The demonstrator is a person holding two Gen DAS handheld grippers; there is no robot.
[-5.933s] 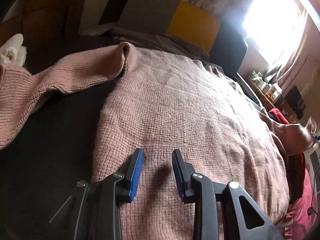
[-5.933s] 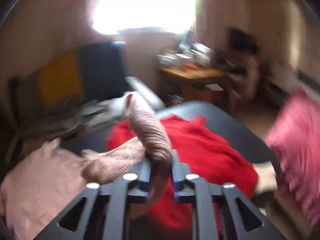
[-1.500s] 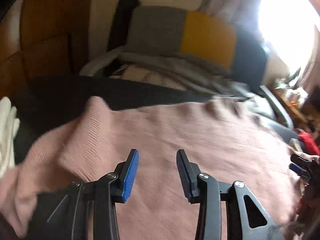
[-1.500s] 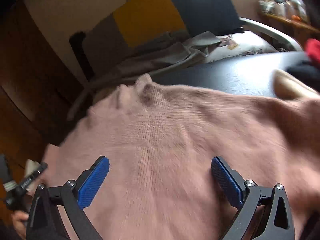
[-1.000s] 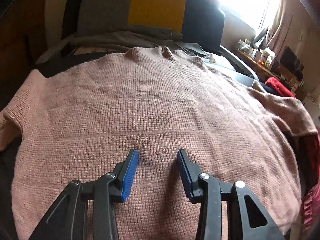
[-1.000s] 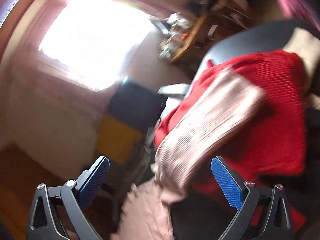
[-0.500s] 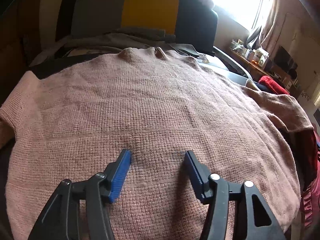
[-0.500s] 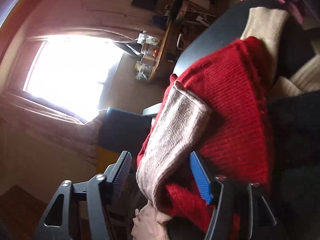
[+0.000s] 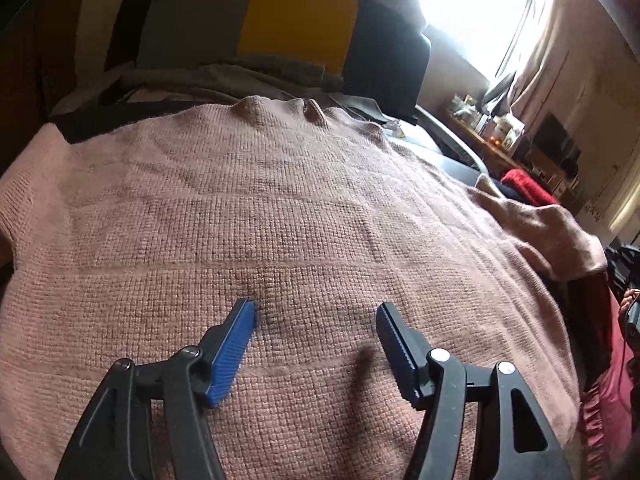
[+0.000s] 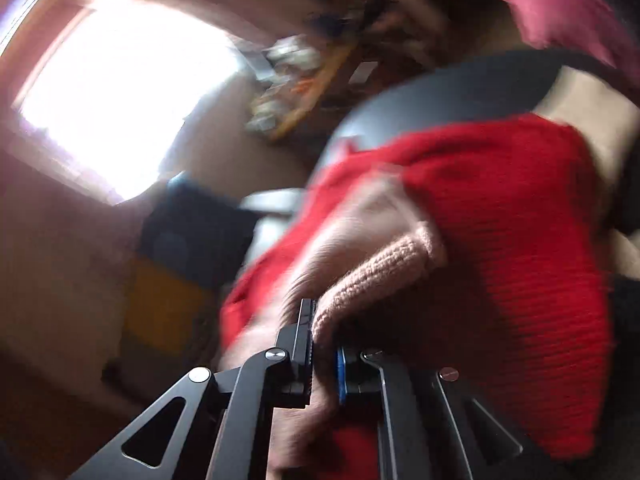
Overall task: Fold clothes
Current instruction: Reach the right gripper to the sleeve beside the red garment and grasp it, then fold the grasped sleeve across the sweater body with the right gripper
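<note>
The right gripper point(image 10: 322, 346) is clamped on the ribbed cuff of a pink knit sleeve point(image 10: 376, 264), which arches up and away over a red sweater point(image 10: 520, 272). Behind, blurred, a dark curved table edge point(image 10: 460, 92), a bright window point(image 10: 120, 92) and cluttered shelves

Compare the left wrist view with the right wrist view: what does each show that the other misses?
Only the left wrist view shows the pink sweater's body spread flat, with the left gripper over it, jaws opening, nothing between them. Only the right wrist view shows the right gripper shut on the pink sleeve cuff, over the red garment. Both show the bright window and the yellow-and-grey cushion.
</note>
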